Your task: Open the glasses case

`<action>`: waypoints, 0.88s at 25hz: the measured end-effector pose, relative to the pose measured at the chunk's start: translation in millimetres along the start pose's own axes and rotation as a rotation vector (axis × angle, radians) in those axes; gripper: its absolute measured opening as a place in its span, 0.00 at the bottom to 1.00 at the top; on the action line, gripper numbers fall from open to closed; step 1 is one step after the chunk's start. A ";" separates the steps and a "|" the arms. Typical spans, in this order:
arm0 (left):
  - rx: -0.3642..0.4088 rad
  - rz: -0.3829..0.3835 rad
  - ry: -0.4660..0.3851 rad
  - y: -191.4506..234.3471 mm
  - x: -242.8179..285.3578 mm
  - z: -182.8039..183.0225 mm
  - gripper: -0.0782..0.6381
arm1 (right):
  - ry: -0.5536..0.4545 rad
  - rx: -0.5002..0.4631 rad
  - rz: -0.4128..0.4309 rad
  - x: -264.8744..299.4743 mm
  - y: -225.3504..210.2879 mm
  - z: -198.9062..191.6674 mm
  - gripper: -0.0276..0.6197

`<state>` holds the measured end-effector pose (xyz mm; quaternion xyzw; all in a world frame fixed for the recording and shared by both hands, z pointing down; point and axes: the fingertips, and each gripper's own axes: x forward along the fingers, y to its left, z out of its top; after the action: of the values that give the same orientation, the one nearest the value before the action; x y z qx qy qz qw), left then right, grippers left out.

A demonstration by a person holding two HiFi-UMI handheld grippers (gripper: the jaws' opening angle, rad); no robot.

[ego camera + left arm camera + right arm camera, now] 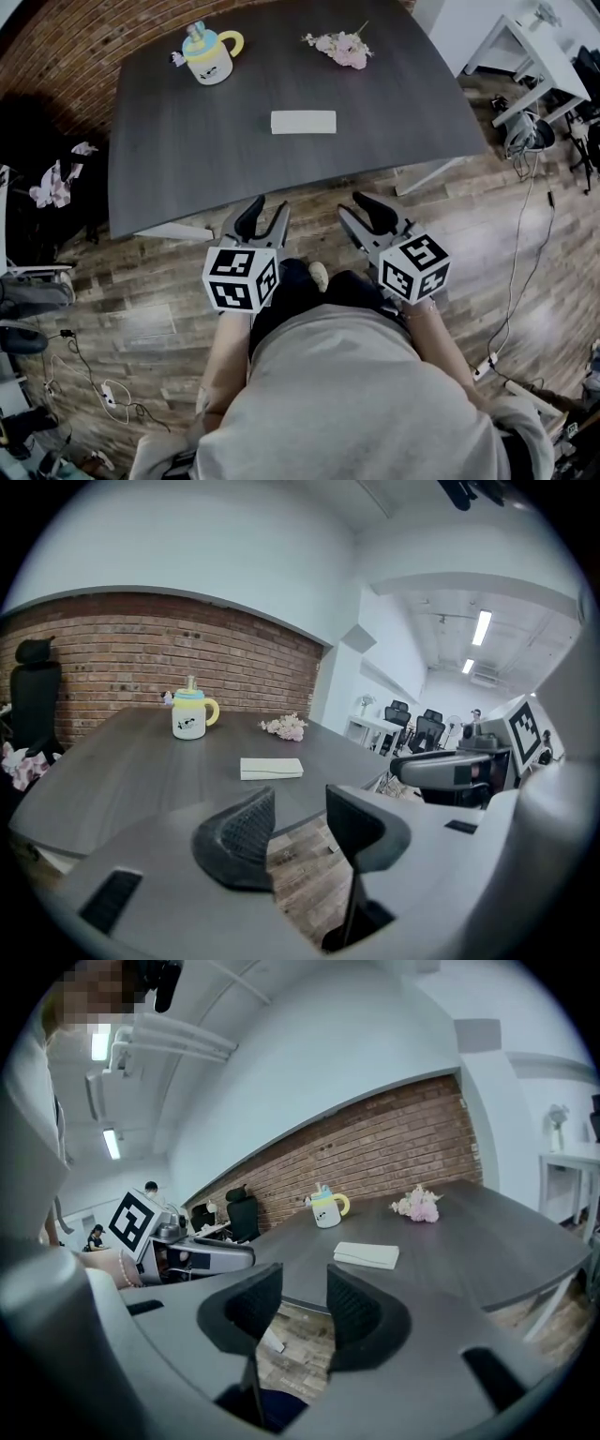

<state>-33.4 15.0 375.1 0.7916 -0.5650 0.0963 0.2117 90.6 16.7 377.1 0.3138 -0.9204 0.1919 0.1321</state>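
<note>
White glasses case (pixel 303 122) lies on the dark table (pixel 187 141), its hinge indiscernible; left tongs (pixel 268 208) and right tongs (pixel 355 208) gape empty.

Matt dark wood-grain table (pixel 187 141), rough brick wall (pixel 141 658), worn plank floor (pixel 525 281).

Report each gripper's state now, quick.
Left gripper: open, jaws apart, holding nothing.
Right gripper: open, jaws apart, holding nothing.

No legible text, label or number anywhere.
</note>
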 end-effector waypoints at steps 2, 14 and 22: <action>-0.008 -0.008 0.003 -0.8 4.3 1.4 0.34 | 0.006 0.014 0.003 1.9 -2.9 -0.1 0.26; -0.014 -0.018 0.040 8.5 33.6 8.1 0.34 | 0.019 0.047 -0.020 14.4 -28.7 6.3 0.26; -0.059 -0.001 0.032 44.5 63.4 25.3 0.34 | 0.022 0.073 -0.036 53.7 -51.0 22.0 0.26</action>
<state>-55.5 -62.4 387.4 0.7837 -0.5637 0.0921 0.2440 78.7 -58.4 390.7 0.3327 -0.9056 0.2262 0.1339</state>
